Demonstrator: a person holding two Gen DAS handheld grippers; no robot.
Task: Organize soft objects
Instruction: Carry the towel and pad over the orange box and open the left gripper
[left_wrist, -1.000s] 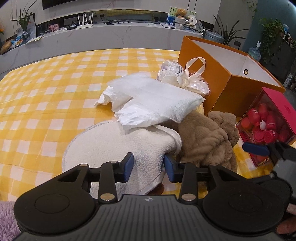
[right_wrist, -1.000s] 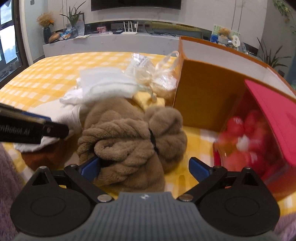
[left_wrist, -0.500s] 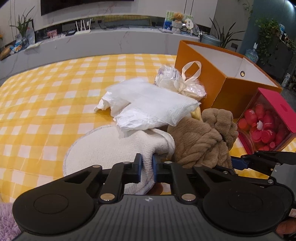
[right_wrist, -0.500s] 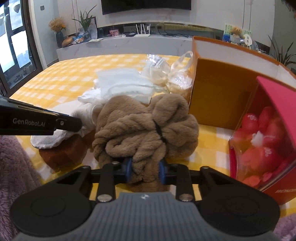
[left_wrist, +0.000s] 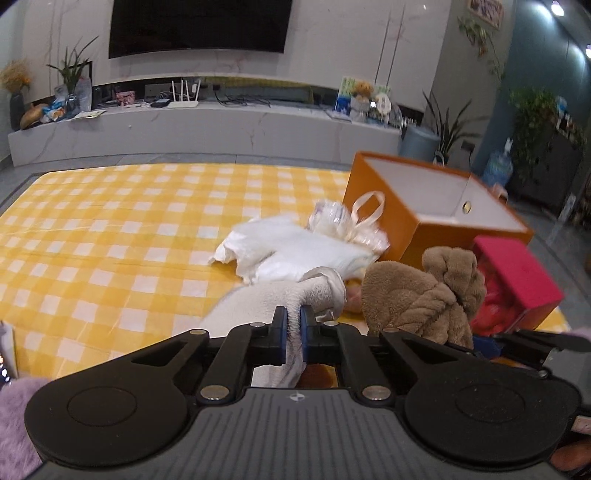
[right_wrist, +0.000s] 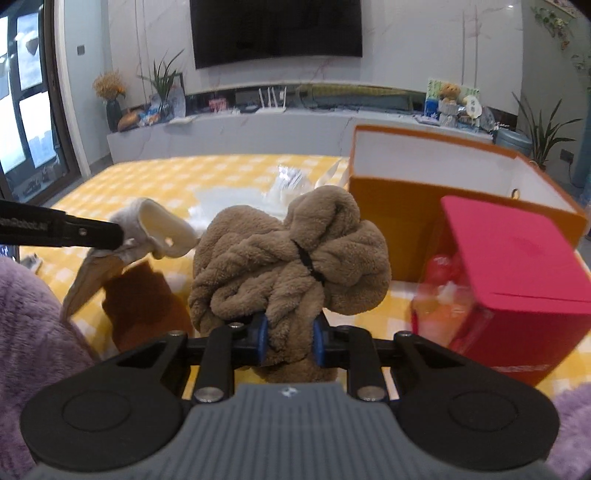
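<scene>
Both grippers closed and lifted

The left gripper (left_wrist: 290, 334) now pinches the white cloth (left_wrist: 317, 286), the right gripper (right_wrist: 290, 341) the brown towel bundle (right_wrist: 291, 254), both raised off the yellow checked cloth (left_wrist: 110, 229).

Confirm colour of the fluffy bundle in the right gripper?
Tan-brown fluffy towel bundle, tied with a black band; clearest in the right wrist view.

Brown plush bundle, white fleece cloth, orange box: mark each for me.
brown plush bundle (right_wrist: 291, 258), right wrist view, on its twisted middle.
white fleece cloth (left_wrist: 314, 286), left wrist view, on the bunched fold above the pads.
orange box (left_wrist: 384, 214), left wrist view, on its front wall.
</scene>
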